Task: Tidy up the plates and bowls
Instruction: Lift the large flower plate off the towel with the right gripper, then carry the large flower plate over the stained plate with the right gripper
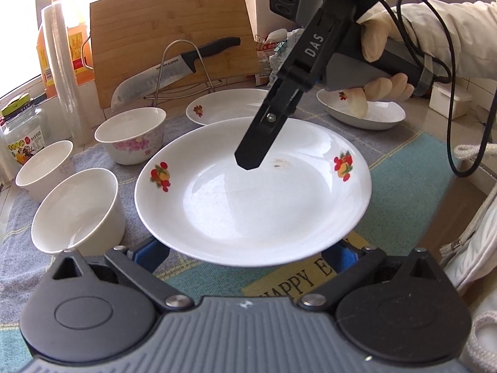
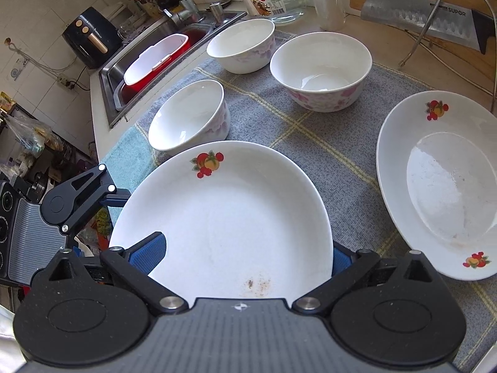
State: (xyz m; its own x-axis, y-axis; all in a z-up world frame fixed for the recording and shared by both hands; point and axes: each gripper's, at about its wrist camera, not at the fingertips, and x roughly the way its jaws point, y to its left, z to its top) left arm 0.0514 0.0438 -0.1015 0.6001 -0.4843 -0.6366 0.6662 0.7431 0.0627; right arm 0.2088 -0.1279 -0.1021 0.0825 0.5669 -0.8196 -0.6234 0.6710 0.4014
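A white plate with fruit prints (image 1: 248, 199) is in mid-air above the mat; it also shows in the right wrist view (image 2: 223, 217). My left gripper (image 1: 253, 253) has its blue pads at the plate's near edge, under the rim. My right gripper (image 1: 248, 158) reaches down onto the plate's far side, and in its own view its blue fingers (image 2: 149, 253) straddle the plate rim. A second fruit plate (image 1: 230, 105) (image 2: 441, 183) lies on the cloth behind. A third plate (image 1: 363, 110) sits far right. Three white bowls with pink flowers (image 1: 132, 133) (image 1: 77, 209) (image 1: 45, 168) stand left.
A bamboo cutting board (image 1: 174, 37) and a knife (image 1: 174, 71) on a wire rack stand at the back. A glass jar (image 1: 21, 133) and oil bottle (image 1: 71, 40) are back left. A sink (image 2: 149, 59) with a red basin lies beyond the bowls.
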